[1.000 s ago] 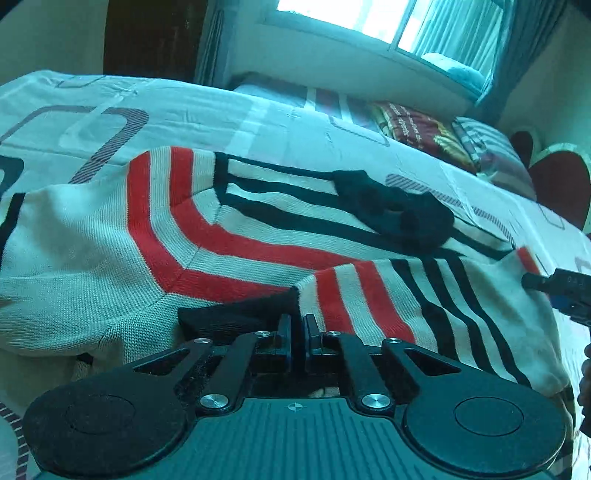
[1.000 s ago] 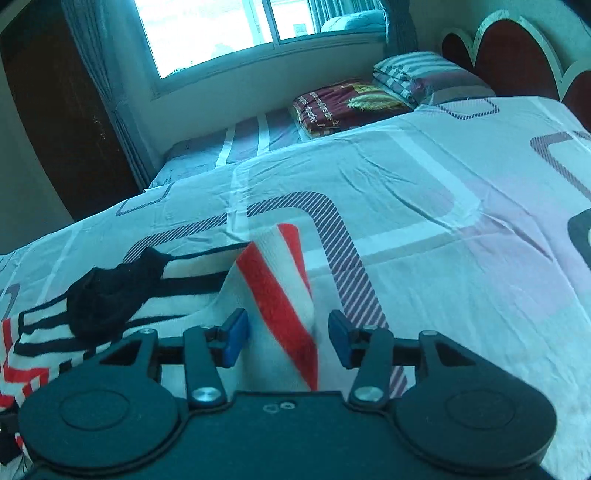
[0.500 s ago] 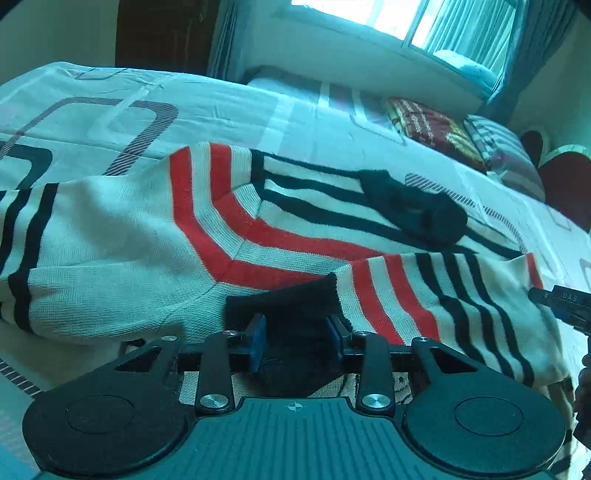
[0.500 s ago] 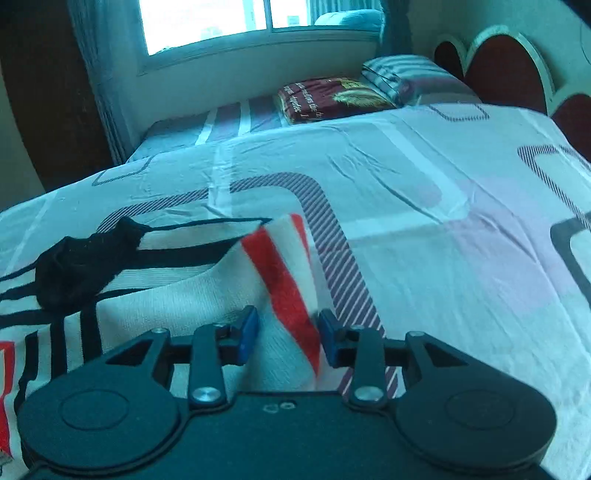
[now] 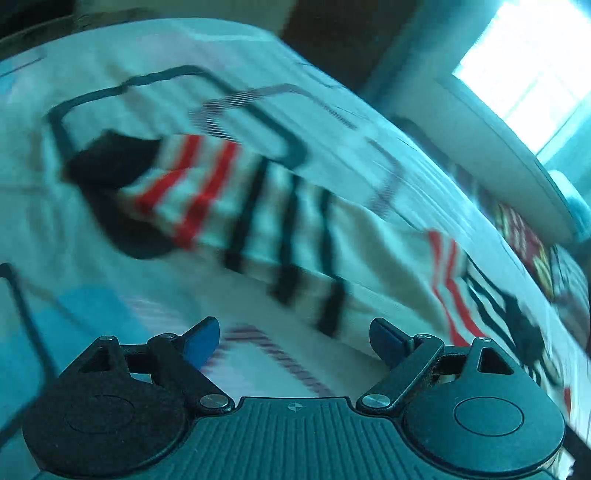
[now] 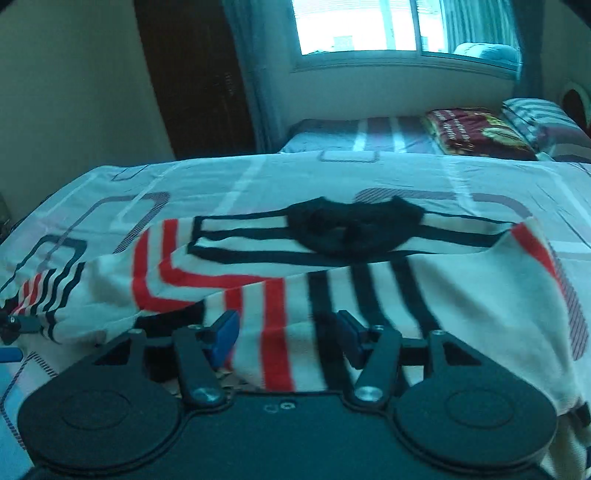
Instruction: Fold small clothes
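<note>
Left wrist: no writing on sweater [image 5: 280,221].

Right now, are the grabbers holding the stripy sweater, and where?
No. The left gripper is open over the bedsheet; the right gripper is open around the sweater, not pinching it.

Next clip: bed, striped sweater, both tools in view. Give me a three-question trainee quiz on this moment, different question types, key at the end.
1. True or false: the left tool is clamped on the striped sweater.
2. Multiple choice: the black collar lies (A) on the sweater's far side, toward the window, (B) between the right tool's fingers, (C) off the bed.
3. Fill in: fabric between the right tool's fingers shows a ___ stripe beside black ones.

Key: 1 false; 2 A; 3 red.
</note>
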`<move>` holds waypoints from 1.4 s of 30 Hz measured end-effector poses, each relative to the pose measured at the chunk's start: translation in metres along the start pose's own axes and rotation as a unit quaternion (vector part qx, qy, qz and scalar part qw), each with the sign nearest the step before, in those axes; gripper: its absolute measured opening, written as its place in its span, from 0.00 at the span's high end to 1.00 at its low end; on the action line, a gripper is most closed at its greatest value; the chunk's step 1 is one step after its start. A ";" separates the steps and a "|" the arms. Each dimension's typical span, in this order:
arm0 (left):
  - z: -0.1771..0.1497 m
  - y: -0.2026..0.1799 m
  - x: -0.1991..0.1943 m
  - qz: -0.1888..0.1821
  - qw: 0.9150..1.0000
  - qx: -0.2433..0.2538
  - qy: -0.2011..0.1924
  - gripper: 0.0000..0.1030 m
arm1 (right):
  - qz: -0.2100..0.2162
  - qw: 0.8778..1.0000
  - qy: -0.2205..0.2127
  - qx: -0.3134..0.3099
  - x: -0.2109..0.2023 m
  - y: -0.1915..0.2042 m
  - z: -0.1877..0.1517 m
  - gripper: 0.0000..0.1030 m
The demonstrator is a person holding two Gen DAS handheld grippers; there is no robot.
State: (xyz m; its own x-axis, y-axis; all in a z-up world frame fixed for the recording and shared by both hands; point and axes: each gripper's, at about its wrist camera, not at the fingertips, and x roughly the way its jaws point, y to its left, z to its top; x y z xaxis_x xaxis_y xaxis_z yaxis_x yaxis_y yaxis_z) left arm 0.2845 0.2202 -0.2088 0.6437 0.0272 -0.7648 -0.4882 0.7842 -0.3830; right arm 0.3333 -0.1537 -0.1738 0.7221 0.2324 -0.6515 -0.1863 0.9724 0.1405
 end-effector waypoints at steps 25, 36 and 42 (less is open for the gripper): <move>0.073 0.063 0.045 -0.070 0.987 -0.121 -0.078 0.94 | -0.026 0.997 0.059 -0.049 0.064 0.073 -0.008 0.42; 0.027 -0.167 0.005 -0.265 0.946 0.170 -0.076 0.94 | 0.011 0.996 -0.011 0.087 -0.010 -0.001 0.005 0.42; -0.083 -0.287 0.040 -0.273 0.902 0.335 0.007 0.94 | -0.049 0.987 -0.026 0.153 -0.060 -0.087 -0.015 0.41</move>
State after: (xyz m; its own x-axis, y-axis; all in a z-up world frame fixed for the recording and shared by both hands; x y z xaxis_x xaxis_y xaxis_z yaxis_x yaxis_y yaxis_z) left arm 0.4013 -0.0551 -0.1731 0.6698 -0.4810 -0.5657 0.3684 0.8767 -0.3092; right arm 0.2960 -0.2526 -0.1583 0.7612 0.1298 -0.6354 0.0907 0.9488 0.3025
